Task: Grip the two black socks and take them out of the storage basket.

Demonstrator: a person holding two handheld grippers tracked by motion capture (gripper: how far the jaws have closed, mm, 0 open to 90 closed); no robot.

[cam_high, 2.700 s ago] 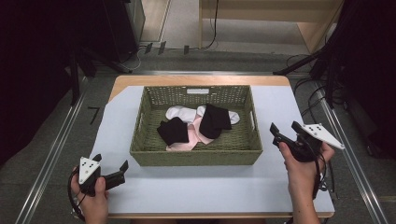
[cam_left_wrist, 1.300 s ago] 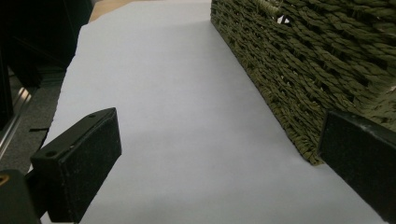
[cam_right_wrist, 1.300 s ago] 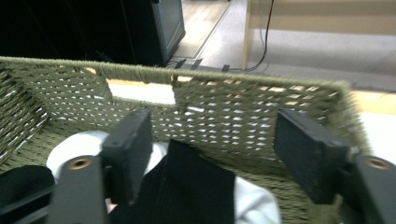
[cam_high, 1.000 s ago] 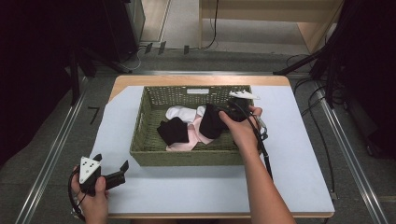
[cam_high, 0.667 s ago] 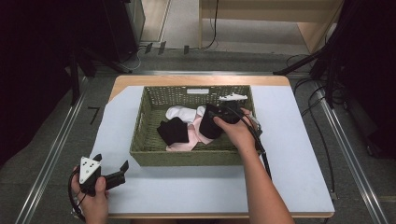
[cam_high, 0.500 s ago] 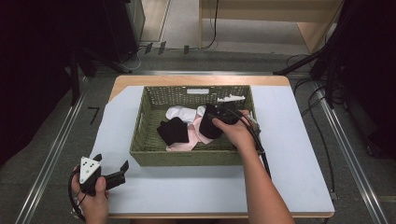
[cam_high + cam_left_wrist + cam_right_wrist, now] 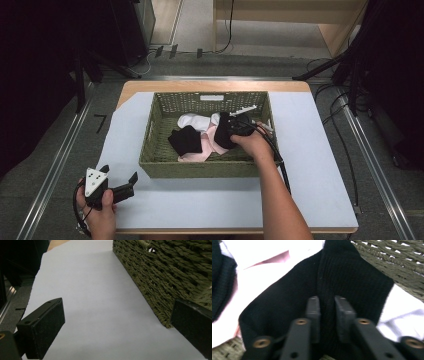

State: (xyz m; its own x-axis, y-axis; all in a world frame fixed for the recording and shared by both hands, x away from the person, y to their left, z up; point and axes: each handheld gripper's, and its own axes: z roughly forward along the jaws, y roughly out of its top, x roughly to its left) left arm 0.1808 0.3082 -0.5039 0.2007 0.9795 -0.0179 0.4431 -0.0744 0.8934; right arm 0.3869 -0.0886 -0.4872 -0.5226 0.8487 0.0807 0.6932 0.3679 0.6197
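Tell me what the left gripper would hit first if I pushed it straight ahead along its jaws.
Probably nothing soon: ahead of the left gripper lies bare white sheet. The basket runs alongside its right jaw and might get grazed.

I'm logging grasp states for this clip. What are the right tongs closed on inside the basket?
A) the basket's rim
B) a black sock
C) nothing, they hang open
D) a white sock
B: in the right gripper view, the right tongs pinch a raised fold of the black sock, which lies over pink and white fabric in the woven basket.

Pink sock [image 7: 212,145] mostly hidden, perhaps under black socks [image 7: 186,140].
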